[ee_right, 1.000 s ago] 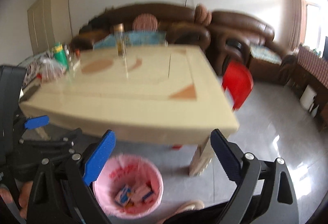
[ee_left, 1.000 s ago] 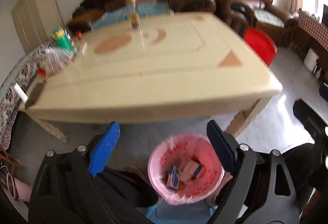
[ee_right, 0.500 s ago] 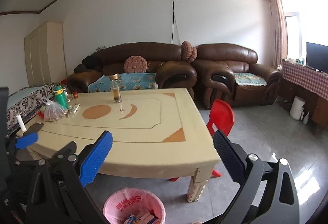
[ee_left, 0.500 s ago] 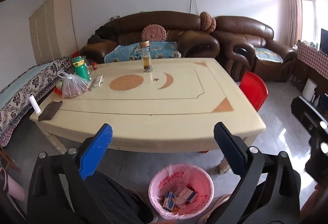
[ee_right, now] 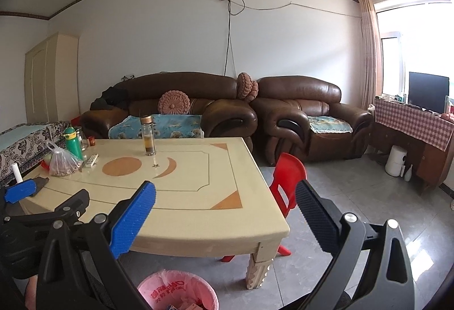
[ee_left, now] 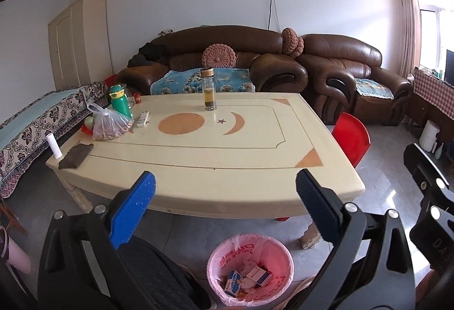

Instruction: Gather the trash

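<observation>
Left gripper point(ee_left: 225, 196): jaws have just been opening, now spread wide, nothing between them. Right gripper point(ee_right: 225, 206): jaws wide apart too, nothing held.

Trash bin point(ee_left: 250, 270) with pink liner sits on the floor below and just ahead of the left gripper, under the near edge of the table point(ee_left: 255, 196). Inside it: small cartons point(ee_left: 247, 280), blue/orange/white print, plus crumpled wrappers. From the right gripper the bin point(ee_right: 178, 293) is low and left of centre, cut off by the frame edge. Red writing on the liner, too distorted to read.

Ahead of both grippers is the cream table top. Glass bottle point(ee_left: 208, 89) with gold cap, part full of yellow liquid, stands upright far centre. Far left cluster: green flask point(ee_left: 120, 100), tied clear bag point(ee_left: 110, 125) of brownish contents, white remote point(ee_left: 143, 118) just right of the bag. Near-left corner: dark cloth point(ee_left: 76, 156), white roll point(ee_left: 54, 146) upright beside it.

Red plastic chair point(ee_right: 286, 179) at the table's right side, between the right gripper's fingers in its view. Brown leather sofas point(ee_right: 306, 117) behind the table. Table leg point(ee_right: 259, 264) stands just right of the bin.

Right gripper's body shows at the right edge of the left view, with embossed letters that are only partly visible.
</observation>
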